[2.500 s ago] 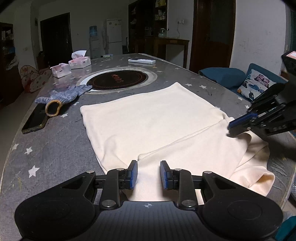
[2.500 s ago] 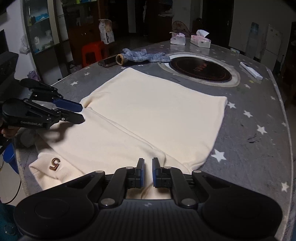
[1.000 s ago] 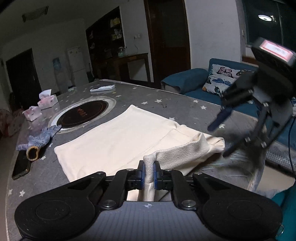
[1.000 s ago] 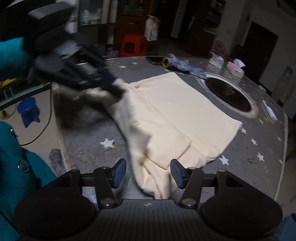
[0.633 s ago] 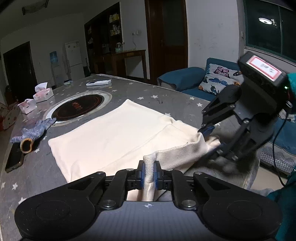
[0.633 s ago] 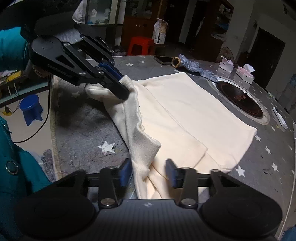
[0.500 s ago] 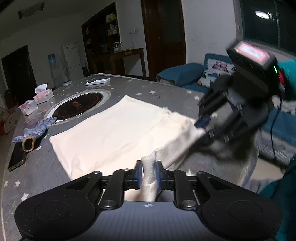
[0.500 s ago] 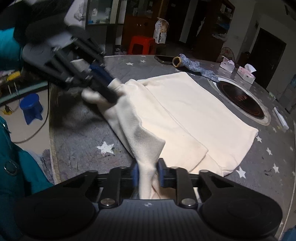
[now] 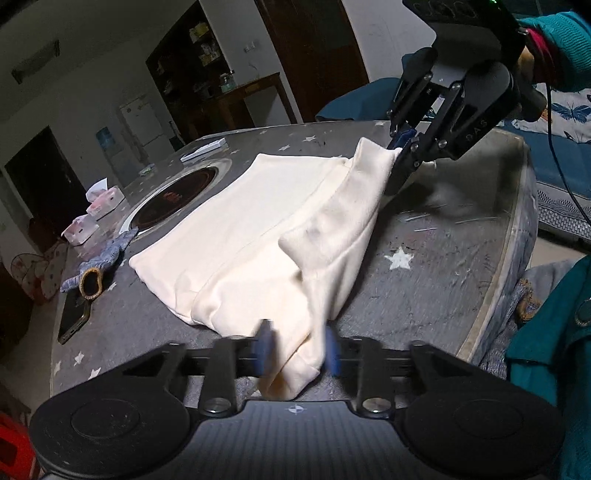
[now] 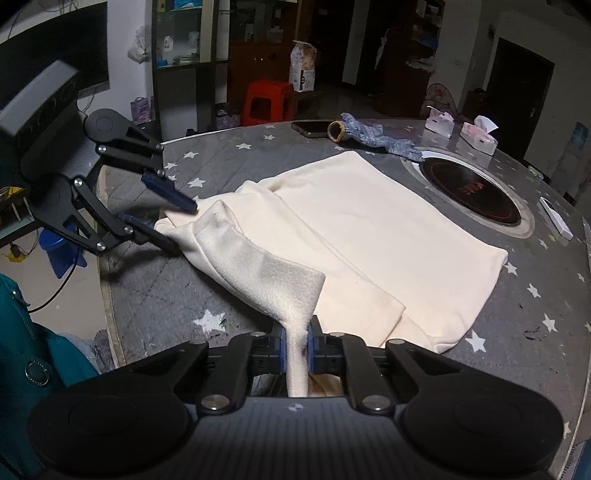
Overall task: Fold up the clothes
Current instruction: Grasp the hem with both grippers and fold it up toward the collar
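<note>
A cream garment (image 10: 373,236) is spread over the grey star-print tabletop (image 10: 532,332), most of it flat, w/ the near edge lifted off the surface at two spots.

R gripper (image 10: 295,341): a fleecy fold of the cream cloth is pinched between the blue pads, jaws nearly together, fabric drawn up in a narrow strip from the table. Same grip is seen from the left wrist cam, upper right, where the cloth corner is pulled into a peak at the black fingertips.

L gripper (image 9: 297,352): jaws are blurred and are closing, w/ a hanging fold of the garment between them. From the right wrist cam the L fingers (image 10: 168,194) are seen apart, upper pad resting on the cloth edge, lower finger beside or under it; firm pinch can't be confirmed there.

Between the two grippers the fabric is stretched and draped, inner fleece side shown.

Beyond the garment: a round dark hob (image 10: 476,194) is set into the tabletop, just past the far edge of the cloth. A grey knit glove (image 10: 369,134) is laid near a dark phone (image 10: 310,128), both apart from the garment. Two tissue boxes (image 10: 461,129) are placed farther back. A white remote (image 10: 556,218) is laid beside the hob. A teal sleeve (image 9: 561,24) is visible behind the R gripper.
</note>
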Demonstrator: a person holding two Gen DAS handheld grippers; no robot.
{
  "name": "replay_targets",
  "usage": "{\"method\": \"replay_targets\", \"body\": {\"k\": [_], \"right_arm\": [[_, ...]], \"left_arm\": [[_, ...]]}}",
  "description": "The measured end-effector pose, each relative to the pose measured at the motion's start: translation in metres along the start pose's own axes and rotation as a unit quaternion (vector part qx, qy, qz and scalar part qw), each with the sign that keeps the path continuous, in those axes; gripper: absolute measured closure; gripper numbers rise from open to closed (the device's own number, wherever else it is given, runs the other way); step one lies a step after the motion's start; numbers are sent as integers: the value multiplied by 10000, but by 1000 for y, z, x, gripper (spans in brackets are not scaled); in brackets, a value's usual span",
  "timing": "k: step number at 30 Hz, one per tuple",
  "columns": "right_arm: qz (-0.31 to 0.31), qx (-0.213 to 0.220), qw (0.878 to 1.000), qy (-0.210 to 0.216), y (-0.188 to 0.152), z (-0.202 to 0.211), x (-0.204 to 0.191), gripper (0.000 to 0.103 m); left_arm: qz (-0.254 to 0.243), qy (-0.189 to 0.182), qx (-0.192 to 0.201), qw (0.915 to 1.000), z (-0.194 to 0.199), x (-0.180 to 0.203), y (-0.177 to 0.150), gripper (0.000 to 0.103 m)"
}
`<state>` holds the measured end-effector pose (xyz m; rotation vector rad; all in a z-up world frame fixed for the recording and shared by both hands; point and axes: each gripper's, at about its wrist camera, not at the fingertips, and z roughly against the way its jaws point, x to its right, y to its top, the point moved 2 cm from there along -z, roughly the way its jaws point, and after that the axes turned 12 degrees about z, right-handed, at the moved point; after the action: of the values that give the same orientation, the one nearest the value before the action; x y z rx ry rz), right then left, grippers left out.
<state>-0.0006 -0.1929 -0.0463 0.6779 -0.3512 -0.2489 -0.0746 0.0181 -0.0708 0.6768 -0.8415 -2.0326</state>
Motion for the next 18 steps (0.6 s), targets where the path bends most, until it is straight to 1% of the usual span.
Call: {"method": "replay_targets", "body": {"k": [2,3,10,18], "right_arm": [[37,34,10000,-38,1,2,-3,95],[49,57,10000,-50,2,4,-4,95],[85,250,9996,-70,6,28,-15,96],[31,313,9991,298,4,79,-49,96]], "left_arm": [[147,-88,91,9998,4,-2,2,95],[221,-132,136,9996,6,-3,4,97],[481,-332,347,9977,34,0,8,98],[636,-655,508,9945,95,24,4,98]]}}
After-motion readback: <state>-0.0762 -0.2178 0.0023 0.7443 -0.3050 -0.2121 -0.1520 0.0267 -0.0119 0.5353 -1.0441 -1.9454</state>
